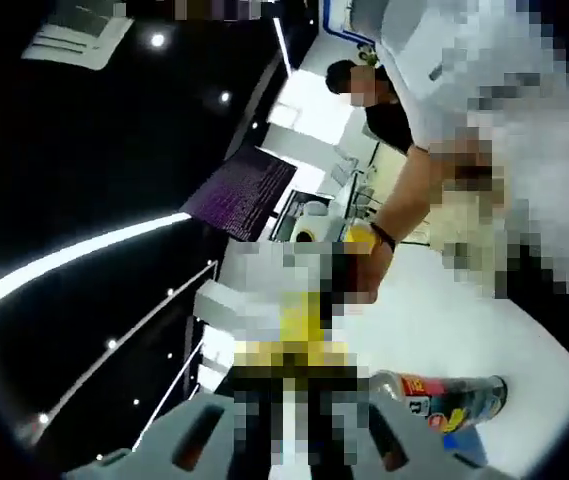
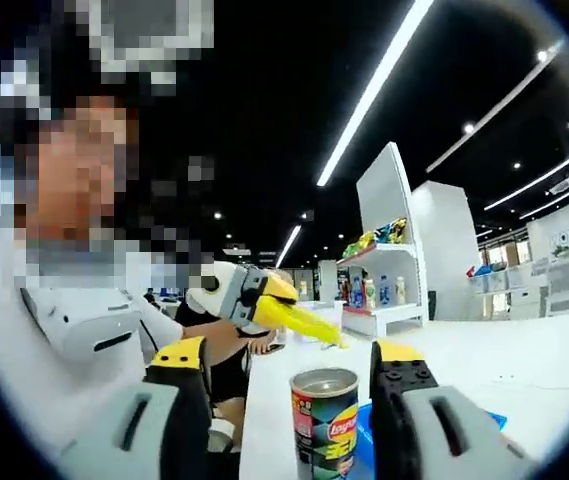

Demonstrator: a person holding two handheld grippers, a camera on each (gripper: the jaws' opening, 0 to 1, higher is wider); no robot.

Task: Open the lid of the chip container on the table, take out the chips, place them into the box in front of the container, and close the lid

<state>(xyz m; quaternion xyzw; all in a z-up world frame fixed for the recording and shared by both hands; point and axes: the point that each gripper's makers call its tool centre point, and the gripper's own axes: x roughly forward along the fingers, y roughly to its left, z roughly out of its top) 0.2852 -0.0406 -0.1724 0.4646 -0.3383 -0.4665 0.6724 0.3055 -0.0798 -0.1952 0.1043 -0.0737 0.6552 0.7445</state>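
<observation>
While the chip container [image 2: 325, 420] stands on the tabletop [image 2: 524, 370], seemingly lidless, I log my right gripper [image 2: 294, 400] released around it; left gripper state: cannot tell; chips untransferred.

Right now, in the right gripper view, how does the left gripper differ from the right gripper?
The left gripper has all-yellow jaws; the right gripper has dark jaws with yellow tips. The left gripper's jaws appear side-on as one beak, so their gap is unclear; the right gripper's jaws stand wide apart. The left gripper hangs beyond the chip can; the right gripper frames the can without touching it. Both carry yellow.
</observation>
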